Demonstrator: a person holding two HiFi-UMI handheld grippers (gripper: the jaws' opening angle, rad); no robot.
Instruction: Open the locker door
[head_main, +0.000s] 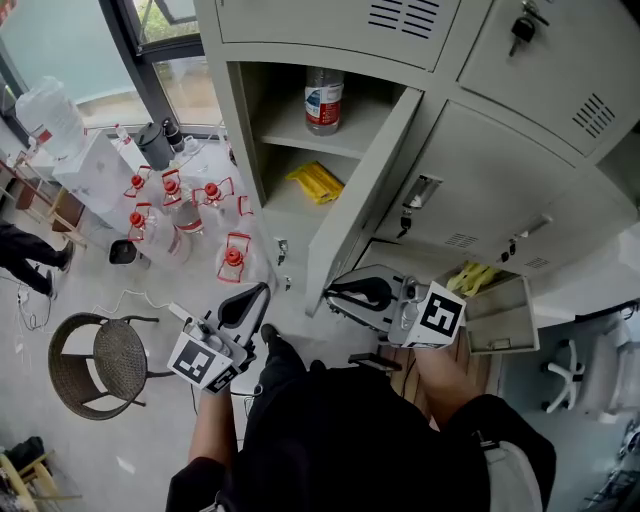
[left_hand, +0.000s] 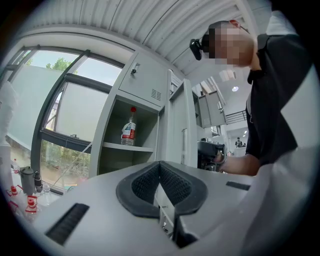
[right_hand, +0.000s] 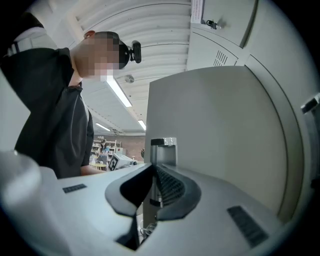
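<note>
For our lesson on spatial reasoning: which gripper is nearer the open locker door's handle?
Right. The right gripper has the door handle between its jaws; the left gripper is off to the left of the locker door, apart from it.

The person wears a black short-sleeved top (head_main: 335, 430). The left gripper (head_main: 262, 293) and right gripper (head_main: 333, 292) are pale grey, black-padded, with black-and-white marker cubes (head_main: 438, 315) behind.
</note>
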